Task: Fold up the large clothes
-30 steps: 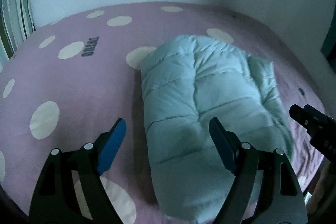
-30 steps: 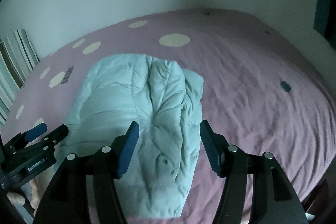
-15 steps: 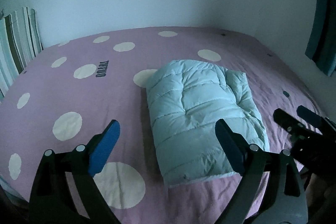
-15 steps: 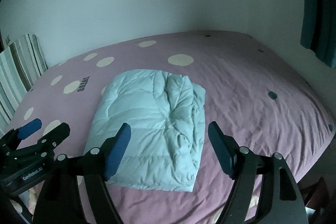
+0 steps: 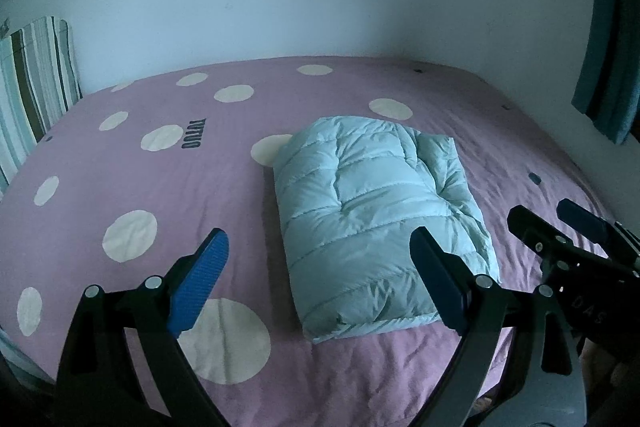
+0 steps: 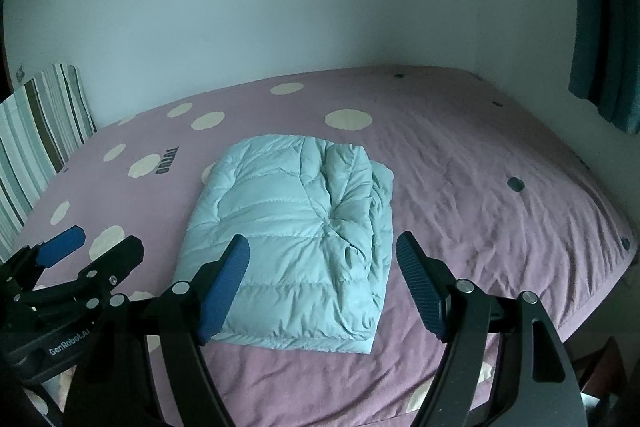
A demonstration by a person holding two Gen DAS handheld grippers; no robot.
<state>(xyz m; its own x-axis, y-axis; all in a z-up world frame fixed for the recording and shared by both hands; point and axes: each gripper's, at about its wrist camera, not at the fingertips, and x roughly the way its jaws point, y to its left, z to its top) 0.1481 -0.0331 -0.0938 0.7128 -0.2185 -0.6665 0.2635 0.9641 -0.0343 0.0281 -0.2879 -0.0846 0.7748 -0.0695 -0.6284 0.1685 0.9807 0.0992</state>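
Two grippers — left [image 5: 316, 279] and right [image 6: 322, 287] — are held above the bed [image 6: 480, 187], jaws spread, nothing gripped. Folded jacket [image 6: 296, 227] is laid mid-bed — untouched, clear of both.

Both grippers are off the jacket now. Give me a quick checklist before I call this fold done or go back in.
1. Left gripper empty: ok, jaws wide, nothing between them.
2. Right gripper empty: ok, jaws apart, nothing between them.
3. Jacket folded into one bundle: ok, a compact rectangle flat on the bed.
4. Edges tidy: not ok, the right side is bunched, with a layer sticking out.
5. Sleeves tucked in: cannot tell, none shows outside the bundle.
6. Jacket clear of the bed's near edge: ok, sheet shows in front of it.
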